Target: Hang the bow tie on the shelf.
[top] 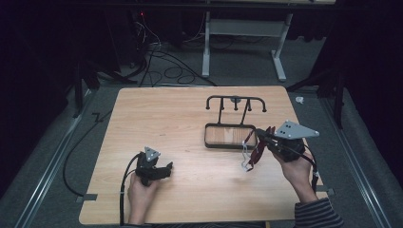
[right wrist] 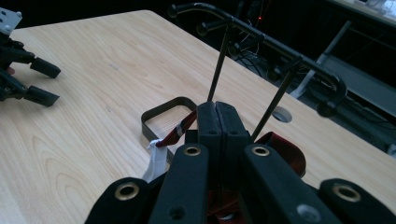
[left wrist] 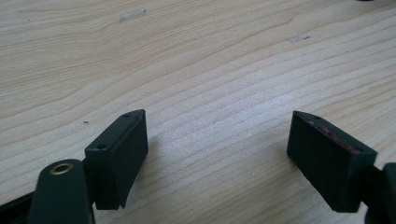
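High view: the right hand-held gripper [top: 263, 134] is clamped on a red strap [top: 257, 151] that hangs down-left above the bench [top: 180, 190], beside the rack [top: 231, 135]. Left gripper view: the left hand-held gripper [left wrist: 217, 156] gapes wide, empty. Right gripper view: jaws pressed together, strap [right wrist: 175, 133] trailing left.

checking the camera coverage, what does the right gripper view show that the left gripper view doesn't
Right gripper view alone: its own right gripper, jaws pressed together on a dark red strap with a white tag, the black rack with its rectangular base, and the left gripper farther off.

Left gripper view alone: a close look at its own two pads, standing wide apart over bare wood with nothing between them.

Both: the light wooden table.
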Available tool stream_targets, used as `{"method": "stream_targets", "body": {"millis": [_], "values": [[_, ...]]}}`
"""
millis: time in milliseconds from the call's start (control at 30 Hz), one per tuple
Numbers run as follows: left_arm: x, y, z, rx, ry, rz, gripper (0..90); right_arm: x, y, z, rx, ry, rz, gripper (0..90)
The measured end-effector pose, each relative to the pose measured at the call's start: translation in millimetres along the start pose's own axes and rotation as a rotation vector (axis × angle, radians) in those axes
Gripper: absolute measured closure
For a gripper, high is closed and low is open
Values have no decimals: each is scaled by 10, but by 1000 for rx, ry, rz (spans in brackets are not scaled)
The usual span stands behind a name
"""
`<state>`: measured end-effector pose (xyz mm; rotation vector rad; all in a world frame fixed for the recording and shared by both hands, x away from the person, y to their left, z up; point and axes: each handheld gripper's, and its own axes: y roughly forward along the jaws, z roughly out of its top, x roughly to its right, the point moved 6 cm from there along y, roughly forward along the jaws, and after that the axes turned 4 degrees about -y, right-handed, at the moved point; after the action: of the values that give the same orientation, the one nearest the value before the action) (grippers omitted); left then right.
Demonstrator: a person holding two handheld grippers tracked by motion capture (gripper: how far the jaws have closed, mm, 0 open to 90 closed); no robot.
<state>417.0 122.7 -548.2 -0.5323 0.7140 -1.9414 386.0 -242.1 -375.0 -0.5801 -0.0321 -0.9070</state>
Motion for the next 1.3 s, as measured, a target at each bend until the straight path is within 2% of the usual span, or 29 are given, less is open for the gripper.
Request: {"method": "stream_targets", "body": {"millis": [167, 367, 533, 633, 1100, 1300], "values": [[0, -1, 0, -1, 0, -1, 208, 27, 54, 96, 7, 5, 7, 900], [0, 0, 0, 0, 0, 0, 208, 18, 166, 188, 11, -9, 11, 900], [0, 0, 0, 0, 0, 0, 208, 33, 215, 259, 17, 7, 16, 900], [0, 0, 0, 0, 0, 0, 208, 47, 231, 299, 22, -7, 11, 900], [0, 0, 0, 0, 0, 0, 208, 69, 442, 411, 9, 20, 18, 900], [0, 0, 0, 0, 0, 0, 208, 87, 534, 446, -2, 22, 2, 900]]}}
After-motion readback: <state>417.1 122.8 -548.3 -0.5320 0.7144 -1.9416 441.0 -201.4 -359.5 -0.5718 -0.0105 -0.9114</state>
